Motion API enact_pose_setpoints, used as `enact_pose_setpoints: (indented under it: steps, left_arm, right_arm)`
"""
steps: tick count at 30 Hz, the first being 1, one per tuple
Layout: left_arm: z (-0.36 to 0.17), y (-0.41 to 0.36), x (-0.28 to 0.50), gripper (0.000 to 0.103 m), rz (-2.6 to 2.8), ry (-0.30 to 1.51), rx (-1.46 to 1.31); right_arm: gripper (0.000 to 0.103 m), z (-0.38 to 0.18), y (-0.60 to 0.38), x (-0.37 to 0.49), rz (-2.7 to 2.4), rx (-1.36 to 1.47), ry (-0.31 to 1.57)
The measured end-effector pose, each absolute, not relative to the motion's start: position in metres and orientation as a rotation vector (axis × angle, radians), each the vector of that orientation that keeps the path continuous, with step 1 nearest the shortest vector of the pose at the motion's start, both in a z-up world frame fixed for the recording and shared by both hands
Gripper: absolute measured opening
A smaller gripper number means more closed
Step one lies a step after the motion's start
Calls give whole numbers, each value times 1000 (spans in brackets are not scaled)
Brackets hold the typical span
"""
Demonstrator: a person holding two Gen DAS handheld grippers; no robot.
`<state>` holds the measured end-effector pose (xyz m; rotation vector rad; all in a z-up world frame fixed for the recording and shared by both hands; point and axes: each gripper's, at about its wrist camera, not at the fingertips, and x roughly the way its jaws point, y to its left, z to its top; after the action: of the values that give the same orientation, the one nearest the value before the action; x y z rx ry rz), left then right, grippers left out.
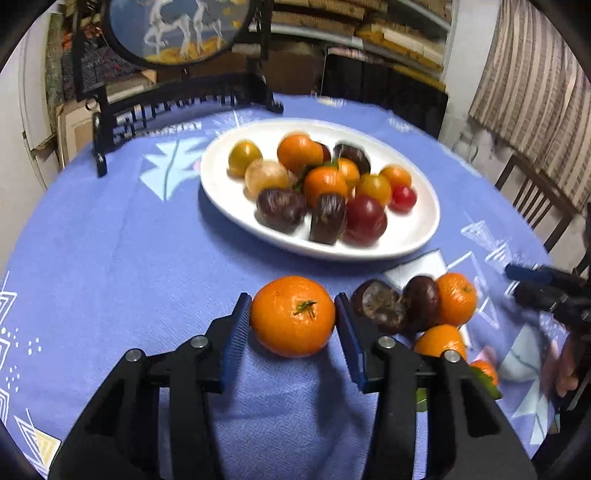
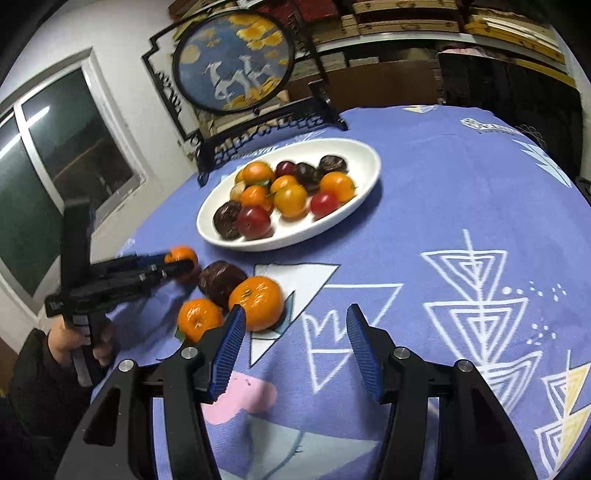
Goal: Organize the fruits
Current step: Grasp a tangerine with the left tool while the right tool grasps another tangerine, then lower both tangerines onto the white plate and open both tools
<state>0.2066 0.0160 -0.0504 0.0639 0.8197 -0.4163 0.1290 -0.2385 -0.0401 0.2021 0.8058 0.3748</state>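
Note:
A white oval plate [image 1: 229, 184] [image 2: 369, 155] on the blue tablecloth holds several oranges, plums and dark fruits. My left gripper [image 1: 293, 301] [image 2: 177, 264] is shut on an orange [image 1: 293, 315] [image 2: 183, 254], its blue pads against both sides, low over the cloth. Beside it lie two dark fruits [image 1: 399, 304], and more oranges [image 1: 456, 297] [image 2: 258, 301]. My right gripper [image 2: 295, 315] [image 1: 517, 280] is open and empty, just right of the loose oranges [image 2: 197, 319] and a dark fruit [image 2: 221, 280].
A black-framed round picture stand [image 1: 177, 33] [image 2: 236, 59] stands at the table's far edge behind the plate. A wooden chair [image 1: 532, 199] is at the right. A window [image 2: 55, 162] is on the left wall.

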Motion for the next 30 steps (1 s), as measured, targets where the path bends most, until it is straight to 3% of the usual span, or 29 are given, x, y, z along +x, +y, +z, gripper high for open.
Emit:
enact_pose_setpoints:
  steps: [12, 14, 30]
  left_arm:
    - [-38, 29, 199, 45, -452, 758, -19]
    - [-38, 30, 199, 45, -452, 758, -28]
    - [-18, 22, 192, 45, -501, 705, -35]
  right_arm:
    - [57, -55, -173, 164, 379, -33, 906]
    - [46, -57, -169, 167, 378, -26, 920]
    - [46, -7, -233, 160, 373, 169, 777]
